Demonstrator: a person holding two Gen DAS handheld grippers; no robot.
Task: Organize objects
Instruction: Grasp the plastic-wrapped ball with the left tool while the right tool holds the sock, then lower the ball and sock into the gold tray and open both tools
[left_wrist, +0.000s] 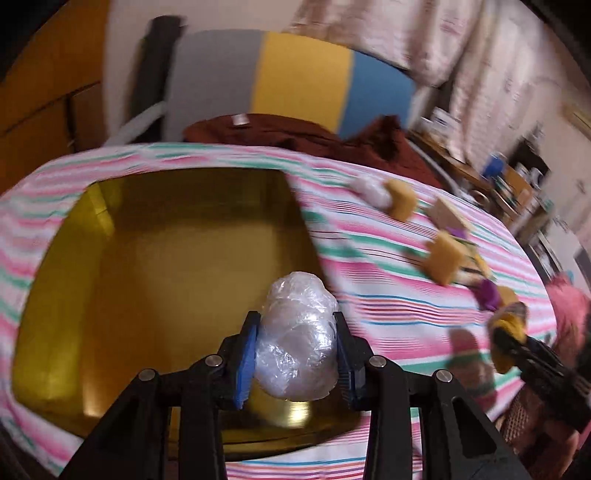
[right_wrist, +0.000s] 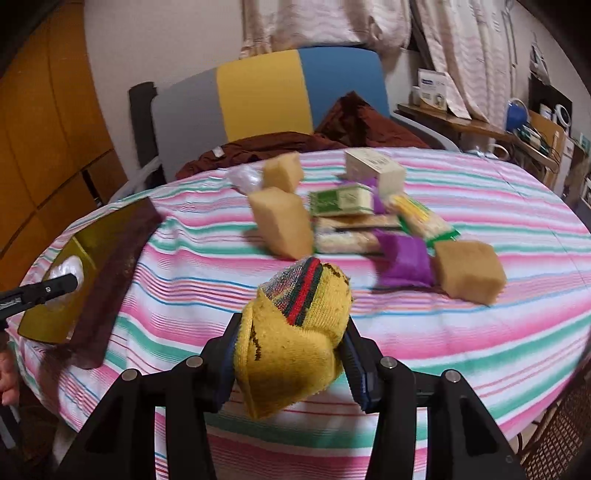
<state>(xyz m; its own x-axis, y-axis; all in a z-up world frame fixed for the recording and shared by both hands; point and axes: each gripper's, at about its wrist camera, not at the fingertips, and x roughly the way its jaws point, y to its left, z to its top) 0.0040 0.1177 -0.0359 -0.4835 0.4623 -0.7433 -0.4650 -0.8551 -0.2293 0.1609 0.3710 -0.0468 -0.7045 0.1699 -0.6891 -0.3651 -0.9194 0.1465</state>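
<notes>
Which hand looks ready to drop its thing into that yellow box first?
Left, probably. The left gripper holds the plastic-wrapped ball right over the yellow box. The right gripper, holding the yellow sock, is over the tablecloth, away from it.

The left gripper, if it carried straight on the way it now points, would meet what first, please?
Most likely the inside of the gold box: the left gripper, shut on a plastic-wrapped bundle, points over the open box, though depth is unclear.
</notes>
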